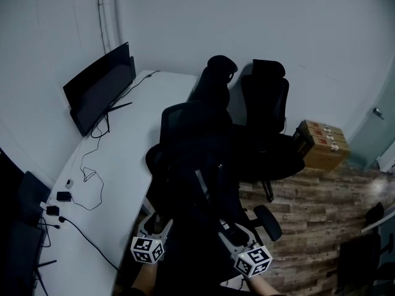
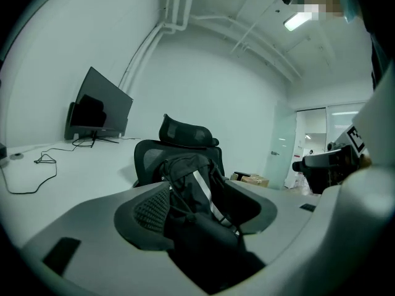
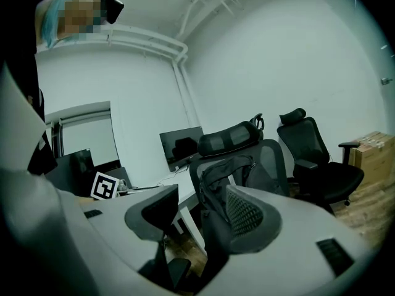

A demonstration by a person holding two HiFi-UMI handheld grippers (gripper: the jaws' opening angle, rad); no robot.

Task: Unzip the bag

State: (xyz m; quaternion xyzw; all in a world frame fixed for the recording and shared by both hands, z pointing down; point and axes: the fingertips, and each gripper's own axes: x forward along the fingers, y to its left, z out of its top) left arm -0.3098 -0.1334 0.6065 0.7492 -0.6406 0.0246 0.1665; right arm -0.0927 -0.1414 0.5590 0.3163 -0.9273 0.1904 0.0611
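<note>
looking down in the head view, i count two grippers low in the frame, the left gripper [image 1: 158,226] and the right gripper [image 1: 227,232]. each carries one marker cube. between and just ahead of them, one black bag [image 1: 197,187] sits on the seat of the nearest office chair [image 1: 182,119]. i make it three black chairs in all, standing beside one long white desk [image 1: 123,165]. on the desk are one dark monitor [image 1: 102,88] and a few loose cables [image 1: 92,184]. one cardboard box [image 1: 322,143] sits on the wood-pattern floor [image 1: 308,214] beyond the chairs.

in the left gripper view, its two jaws stand wide apart and the pads press on nothing. the bag [image 2: 194,190] is upright ahead, framed in the gap, with one pale stripe down its front and the chair's mesh back behind it.

in the right gripper view, the two jaws are likewise apart and grip nothing. the bag [image 3: 225,177] rests on the same chair ahead, partly hidden behind the right-hand jaw. a second chair stands off to the right.
</note>
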